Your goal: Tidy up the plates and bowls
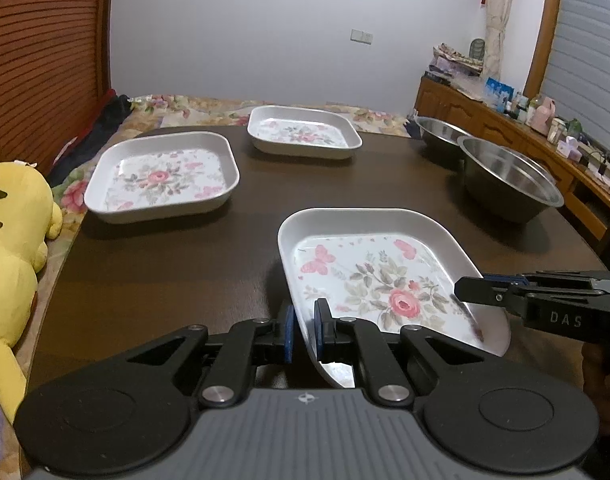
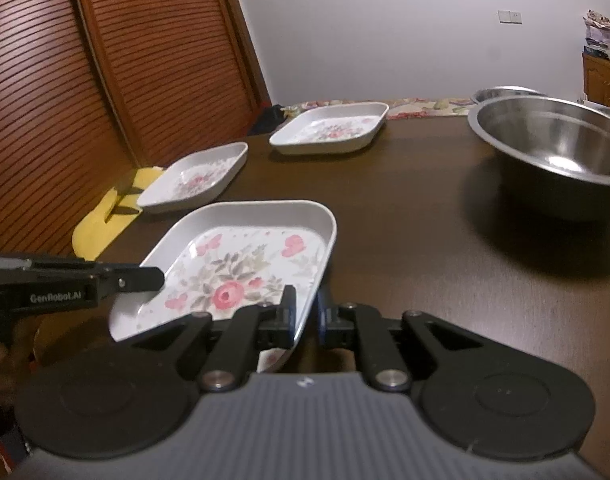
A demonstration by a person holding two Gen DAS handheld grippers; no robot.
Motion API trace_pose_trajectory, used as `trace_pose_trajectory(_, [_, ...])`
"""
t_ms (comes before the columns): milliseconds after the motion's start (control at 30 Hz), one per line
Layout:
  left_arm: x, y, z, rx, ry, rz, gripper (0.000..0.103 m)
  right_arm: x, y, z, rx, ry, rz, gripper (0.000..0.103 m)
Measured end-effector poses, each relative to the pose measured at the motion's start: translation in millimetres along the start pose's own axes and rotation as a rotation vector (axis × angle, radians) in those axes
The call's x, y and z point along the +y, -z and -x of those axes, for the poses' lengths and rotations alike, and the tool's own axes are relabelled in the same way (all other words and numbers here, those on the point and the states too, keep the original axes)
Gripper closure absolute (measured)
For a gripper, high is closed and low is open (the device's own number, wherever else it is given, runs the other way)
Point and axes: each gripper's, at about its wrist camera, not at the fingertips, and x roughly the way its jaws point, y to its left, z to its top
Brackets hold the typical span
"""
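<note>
Near floral plate (image 1: 369,276) sits at the front of the dark bench (image 1: 177,264), tilted, pinched on two sides. Left gripper (image 1: 303,330) fingers clamp its left rim wall, one pad inside, one outside; right gripper (image 2: 305,312) fingers clamp the opposite rim likewise. Two more floral plates (image 1: 161,176) (image 1: 303,132) lie farther back left, two steel bowls (image 1: 509,178) (image 1: 439,130) back right.

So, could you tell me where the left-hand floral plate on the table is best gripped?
Grip the left floral plate by its raised rim on the near side, one finger inside and one outside. It lies flat on the table, so only the upturned wall offers a pinch.
</note>
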Motion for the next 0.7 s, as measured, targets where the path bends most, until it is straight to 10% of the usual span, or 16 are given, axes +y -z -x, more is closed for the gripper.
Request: trace_pose_trajectory(700, [1.7,-0.4,-5.4,0.005,-0.013,0.004,0.092,-1.0,2.3,0.6,-0.02,-0.001,-0.018,0.089])
